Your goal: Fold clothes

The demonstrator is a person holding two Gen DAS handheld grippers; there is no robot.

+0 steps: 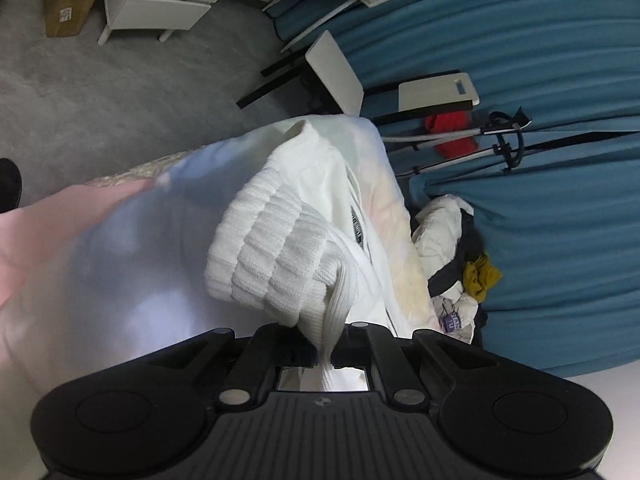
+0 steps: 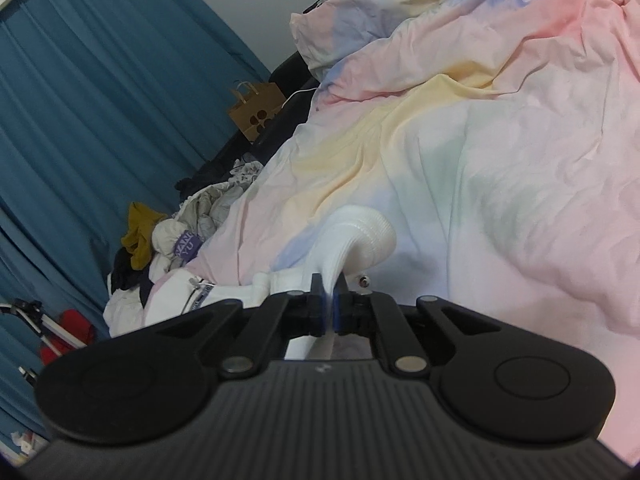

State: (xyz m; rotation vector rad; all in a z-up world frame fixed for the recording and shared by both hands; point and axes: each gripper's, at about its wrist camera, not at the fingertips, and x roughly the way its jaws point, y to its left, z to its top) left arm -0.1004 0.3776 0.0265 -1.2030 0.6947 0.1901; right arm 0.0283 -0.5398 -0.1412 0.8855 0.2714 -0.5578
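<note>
so, over on the left, the left hand-held gripper [image 1: 335,350] is clenched on a pinch of ribbed hem of the white knit sweater [image 1: 276,248], which bunches up just above the pastel duvet [image 1: 100,264] on the bed. it looks soft, thick and floppy, light enough to lift yet stretchy, so i'd guess it sags between holds. to the right, the right hand-held gripper [image 2: 329,304] is clamped on another ribbed edge of the same sweater, thin cloth squeezed between its blue pads [image 2: 317,300]. the ribbed hem seems the best hold: firmer, less likely to slip.
</note>
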